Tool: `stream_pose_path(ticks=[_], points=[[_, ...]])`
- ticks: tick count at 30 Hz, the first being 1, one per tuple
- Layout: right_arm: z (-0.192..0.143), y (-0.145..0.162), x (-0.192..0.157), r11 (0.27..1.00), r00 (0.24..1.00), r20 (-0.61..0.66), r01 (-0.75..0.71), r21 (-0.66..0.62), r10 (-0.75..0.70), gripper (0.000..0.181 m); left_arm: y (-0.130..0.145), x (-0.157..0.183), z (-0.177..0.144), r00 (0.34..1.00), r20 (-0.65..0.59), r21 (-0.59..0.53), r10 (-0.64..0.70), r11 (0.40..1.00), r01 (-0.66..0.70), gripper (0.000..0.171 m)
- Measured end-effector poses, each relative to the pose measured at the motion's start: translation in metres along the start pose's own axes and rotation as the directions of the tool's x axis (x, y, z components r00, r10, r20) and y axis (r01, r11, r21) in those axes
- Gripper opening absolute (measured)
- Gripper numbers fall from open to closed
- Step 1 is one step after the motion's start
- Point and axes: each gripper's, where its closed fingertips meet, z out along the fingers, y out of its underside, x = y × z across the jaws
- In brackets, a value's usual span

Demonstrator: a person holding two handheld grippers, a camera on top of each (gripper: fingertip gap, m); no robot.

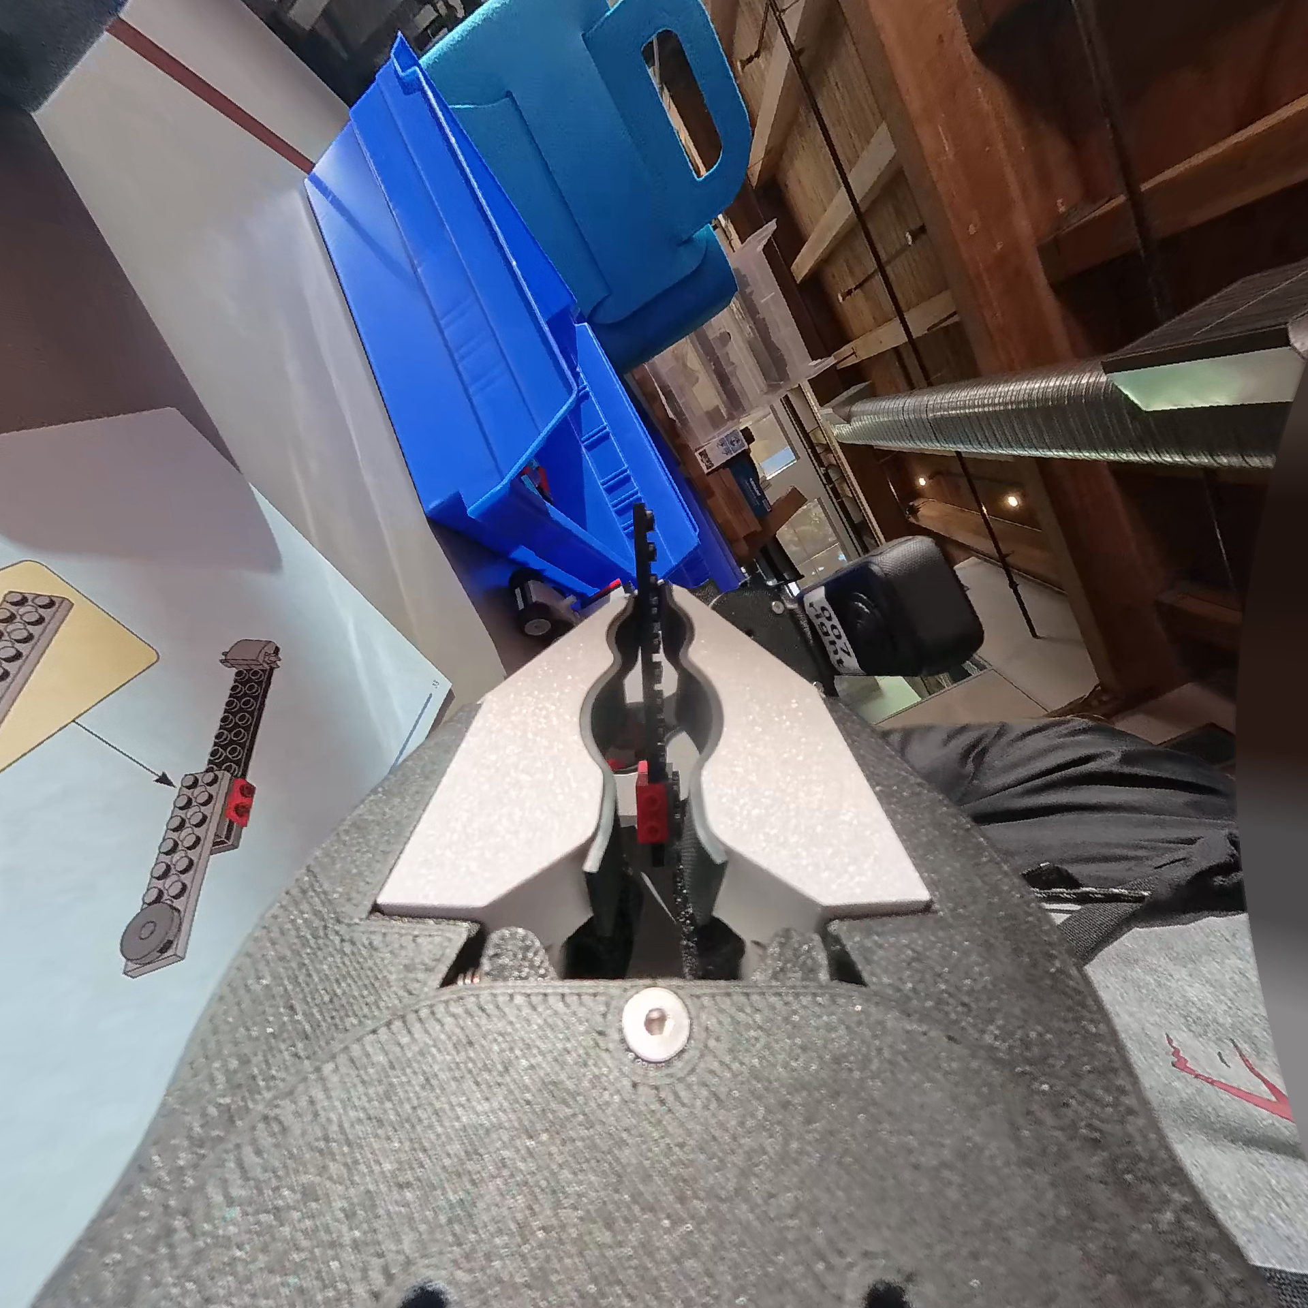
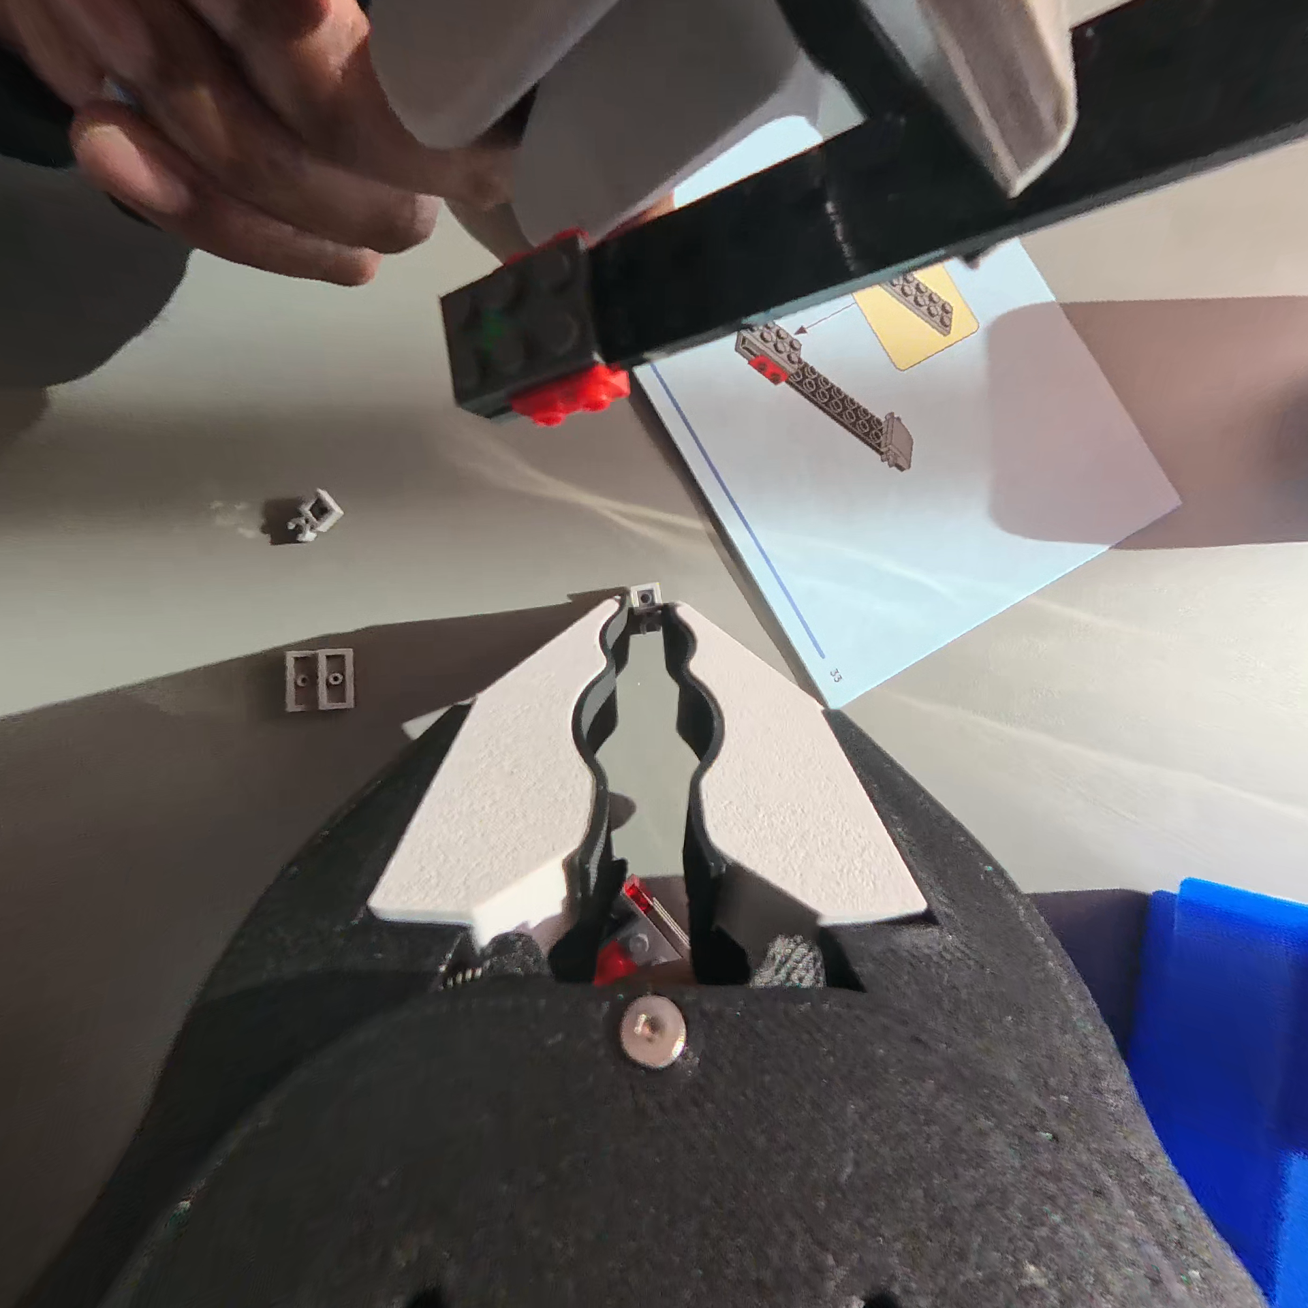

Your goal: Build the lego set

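Two grippers share the build: the left gripper (image 1: 647, 616) clamps the long black plate (image 1: 647, 566) edge-on, red bricks (image 2: 572, 396) exposed in the upper middle, seemingly to receive the small grey piece (image 2: 645, 607) pinched at the right gripper (image 2: 645, 616) tips. Instruction page (image 2: 920, 495) at right; loose grey parts (image 2: 318, 678) at left, nothing between.

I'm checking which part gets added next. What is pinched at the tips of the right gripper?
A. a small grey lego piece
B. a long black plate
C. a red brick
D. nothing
A: the right gripper is shut on a small grey lego piece at its fingertips.
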Motion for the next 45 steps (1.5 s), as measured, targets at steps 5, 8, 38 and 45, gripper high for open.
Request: stream_pose_path(ticks=[5, 8, 38, 45], points=[[-0.021, -0.021, -0.004, 0.989, 0.999, -0.021, 0.030, 0.142, -0.028, 0.009, -0.001, -0.002, 0.000, 1.000, 0.002, 0.006, -0.008, 1.000, 0.008, 0.006], [-0.043, -0.037, -0.006, 0.967, 0.998, -0.041, 0.054, 0.248, -0.045, 0.011, -0.001, -0.002, 0.000, 1.000, -0.001, 0.008, -0.011, 1.000, 0.011, 0.006], [0.002, -0.007, 0.004, 0.998, 0.997, -0.063, 0.058, 0.038, -0.055, 0.026, -0.010, 0.006, -0.006, 1.000, 0.003, 0.042, 0.002, 0.999, -0.002, 0.006], [-0.004, -0.015, 0.017, 0.996, 0.990, -0.140, 0.027, 0.084, -0.015, 0.026, -0.013, 0.007, -0.008, 1.000, 0.006, 0.053, 0.006, 0.999, -0.006, 0.006]])
